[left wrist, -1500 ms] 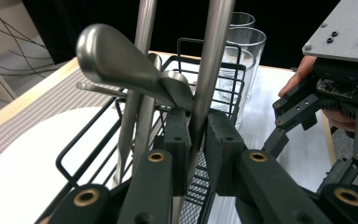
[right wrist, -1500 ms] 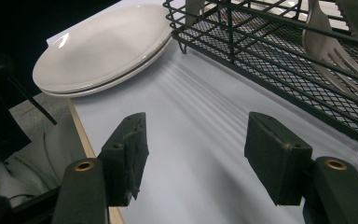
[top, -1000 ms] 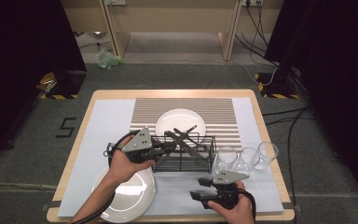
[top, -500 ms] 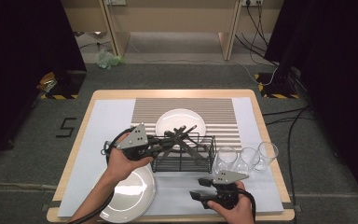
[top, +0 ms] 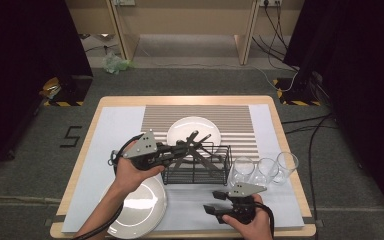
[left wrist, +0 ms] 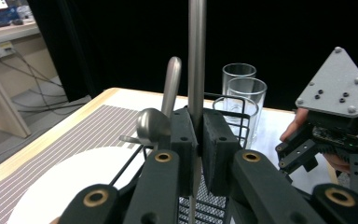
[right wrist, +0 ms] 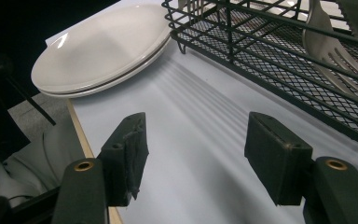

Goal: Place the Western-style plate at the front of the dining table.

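Observation:
My left gripper (top: 184, 148) is shut on a slim metal utensil (left wrist: 196, 65) whose handle stands upright between the pads (left wrist: 216, 149). It hangs over the left end of a black wire basket (top: 196, 178). In the basket lean a spoon (left wrist: 152, 126) and several other utensils. A fork (right wrist: 332, 49) lies inside it in the right gripper view. My right gripper (top: 213, 202) sits low near the table's front edge, pointing left, its jaws open with nothing between them (right wrist: 196, 158).
A white plate (top: 194, 129) lies behind the basket on a striped mat. Stacked white plates (top: 140, 206) sit at the front left, also ahead of the right gripper (right wrist: 98, 46). Three clear glasses (top: 265, 170) stand right of the basket. The table's front edge (right wrist: 81, 135) is close.

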`<state>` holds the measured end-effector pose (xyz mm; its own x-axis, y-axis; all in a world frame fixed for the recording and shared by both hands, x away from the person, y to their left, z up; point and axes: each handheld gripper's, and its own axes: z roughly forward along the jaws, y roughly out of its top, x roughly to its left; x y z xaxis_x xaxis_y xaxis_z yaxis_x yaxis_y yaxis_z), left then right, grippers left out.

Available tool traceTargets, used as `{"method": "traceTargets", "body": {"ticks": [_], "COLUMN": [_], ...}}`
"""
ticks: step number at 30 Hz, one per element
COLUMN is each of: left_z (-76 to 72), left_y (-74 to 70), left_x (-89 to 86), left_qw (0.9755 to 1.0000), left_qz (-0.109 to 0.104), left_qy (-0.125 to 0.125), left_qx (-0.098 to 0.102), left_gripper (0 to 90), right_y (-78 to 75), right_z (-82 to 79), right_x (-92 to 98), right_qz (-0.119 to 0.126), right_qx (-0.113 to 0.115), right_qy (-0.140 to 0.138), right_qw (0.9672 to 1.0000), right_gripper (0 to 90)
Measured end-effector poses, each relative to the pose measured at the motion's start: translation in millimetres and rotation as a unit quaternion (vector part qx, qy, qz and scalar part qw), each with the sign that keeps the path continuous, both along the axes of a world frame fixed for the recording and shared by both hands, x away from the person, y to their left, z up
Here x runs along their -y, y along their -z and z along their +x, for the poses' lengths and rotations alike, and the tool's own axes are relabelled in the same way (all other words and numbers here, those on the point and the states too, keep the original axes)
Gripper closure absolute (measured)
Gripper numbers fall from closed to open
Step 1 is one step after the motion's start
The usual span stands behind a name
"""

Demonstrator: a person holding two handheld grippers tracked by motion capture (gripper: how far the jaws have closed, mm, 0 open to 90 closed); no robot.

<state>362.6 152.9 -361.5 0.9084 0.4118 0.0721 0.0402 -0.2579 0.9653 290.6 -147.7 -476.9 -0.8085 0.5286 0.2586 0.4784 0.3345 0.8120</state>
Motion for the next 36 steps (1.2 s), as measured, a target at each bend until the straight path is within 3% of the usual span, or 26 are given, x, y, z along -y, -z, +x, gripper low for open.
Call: {"method": "traceTargets", "body": {"ticks": [36], "left_z": [-1.0], "left_y": [-14.7], "left_x": [-1.8], "left_qw": [0.9993], "left_qz": [-0.031], "left_qy": [-0.003], "left_qx": [0.022], "left_gripper": [83.5], "right_y": [-0.3], "right_z": [0.3], "right_x": [1.0], "right_qz": [-0.002], "right_qx": [0.005], "right_qy": [0.002], "right_qw": [1.0], "right_gripper": [39.3]}}
